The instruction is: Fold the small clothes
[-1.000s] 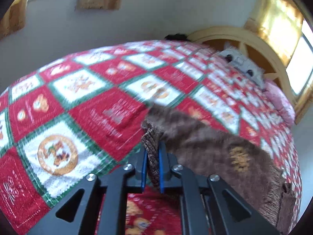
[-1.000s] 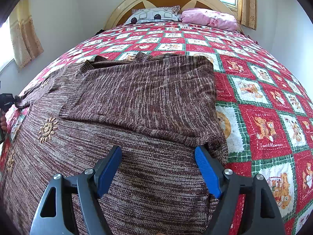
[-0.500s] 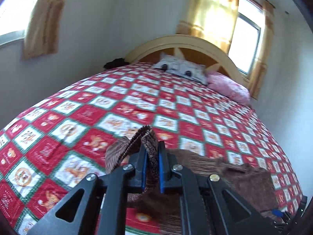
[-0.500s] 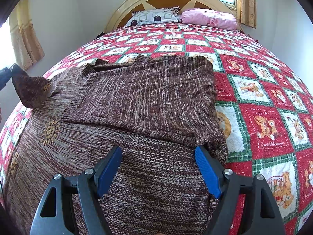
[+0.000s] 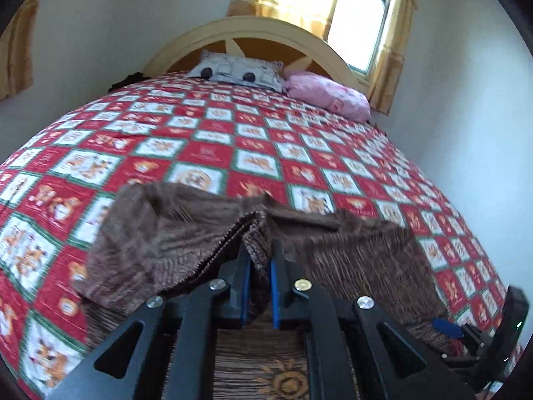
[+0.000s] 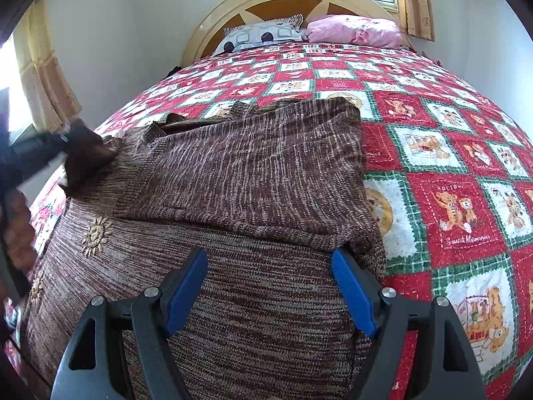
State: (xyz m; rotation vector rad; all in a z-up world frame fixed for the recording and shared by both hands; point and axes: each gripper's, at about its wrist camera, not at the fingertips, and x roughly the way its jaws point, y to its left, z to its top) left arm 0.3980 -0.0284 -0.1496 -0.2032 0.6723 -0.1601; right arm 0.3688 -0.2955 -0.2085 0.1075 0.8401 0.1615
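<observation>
A brown knit sweater with embroidered sun motifs lies on the bed, its right side folded over the body. My left gripper is shut on the sweater's left sleeve cuff and holds it lifted above the sweater body. In the right wrist view the left gripper shows at the far left with the dark cuff in it. My right gripper is open, hovering just over the sweater's lower part, holding nothing.
The bed carries a red, white and green patchwork quilt. A patterned pillow and a pink pillow lie by the curved headboard. Walls and curtained windows surround the bed.
My left gripper has lifted the sleeve cuff and swung it inward over the sweater, turning to face the headboard. The right gripper has stayed still and open.
</observation>
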